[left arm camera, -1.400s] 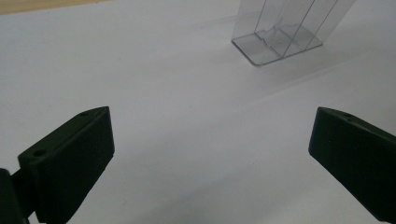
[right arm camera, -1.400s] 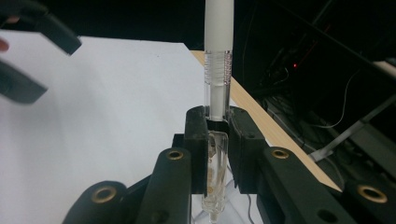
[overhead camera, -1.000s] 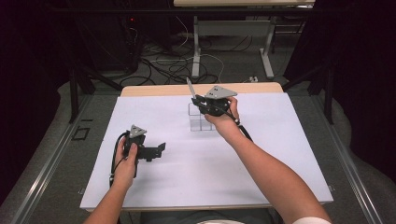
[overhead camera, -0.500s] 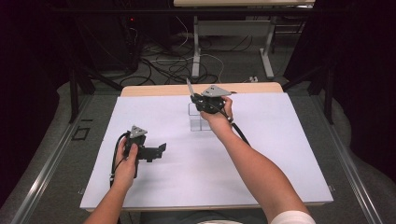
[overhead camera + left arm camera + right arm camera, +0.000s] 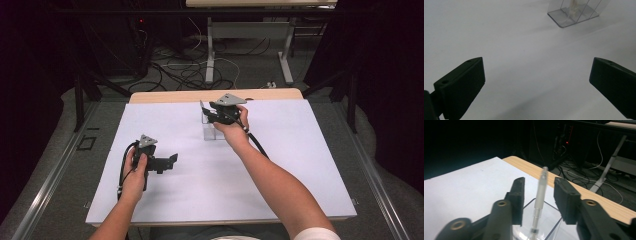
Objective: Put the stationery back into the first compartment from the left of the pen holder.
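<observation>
Since the pen [image 5: 541, 192] already stands upright in the clear holder [image 5: 541, 220], I judge the placing all but done; what is left is to draw my right gripper [image 5: 537, 195] away.

In the high view, the holder [image 5: 212, 127] sits upper middle of the frame on the white surface [image 5: 300, 165], with my right gripper [image 5: 216, 114] directly over it. My left gripper [image 5: 167, 161] waits at lower left, well apart.

In the left gripper view, my jaws stand wide and released, nothing between them; the holder [image 5: 576, 12] shows at the upper right with a pale thing upright inside it.

In the right gripper view, my jaws have just been opening: the pen stands between them, apart from both pads, its lower end down in one compartment of the holder. Whether other compartments hold anything I cannot tell.
</observation>
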`<state>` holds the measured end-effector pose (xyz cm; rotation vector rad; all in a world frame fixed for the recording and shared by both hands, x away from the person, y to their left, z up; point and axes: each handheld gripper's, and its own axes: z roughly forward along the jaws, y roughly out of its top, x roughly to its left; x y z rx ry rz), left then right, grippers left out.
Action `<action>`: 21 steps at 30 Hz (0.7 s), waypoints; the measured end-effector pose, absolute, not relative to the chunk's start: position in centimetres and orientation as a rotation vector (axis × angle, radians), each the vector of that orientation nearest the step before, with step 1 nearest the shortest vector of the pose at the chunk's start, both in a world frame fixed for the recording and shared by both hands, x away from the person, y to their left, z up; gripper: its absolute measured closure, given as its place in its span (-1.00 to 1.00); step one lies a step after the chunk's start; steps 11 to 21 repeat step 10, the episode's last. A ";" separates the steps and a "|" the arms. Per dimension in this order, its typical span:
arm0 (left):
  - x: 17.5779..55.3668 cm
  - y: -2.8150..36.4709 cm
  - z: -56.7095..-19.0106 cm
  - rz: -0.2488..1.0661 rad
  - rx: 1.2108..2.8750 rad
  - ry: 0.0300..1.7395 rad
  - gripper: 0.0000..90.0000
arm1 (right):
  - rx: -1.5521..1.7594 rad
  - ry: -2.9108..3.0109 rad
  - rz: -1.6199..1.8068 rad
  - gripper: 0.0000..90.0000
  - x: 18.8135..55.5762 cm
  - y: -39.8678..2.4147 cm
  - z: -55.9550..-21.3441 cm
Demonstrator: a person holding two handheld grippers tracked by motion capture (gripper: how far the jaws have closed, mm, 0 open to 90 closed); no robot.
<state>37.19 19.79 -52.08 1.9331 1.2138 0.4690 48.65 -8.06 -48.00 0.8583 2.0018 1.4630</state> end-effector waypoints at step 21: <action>37.3 20.2 -52.0 0.483 1.929 1.213 -1.00 | 0.850 2.066 1.497 -0.12 45.2 -10.9 -47.0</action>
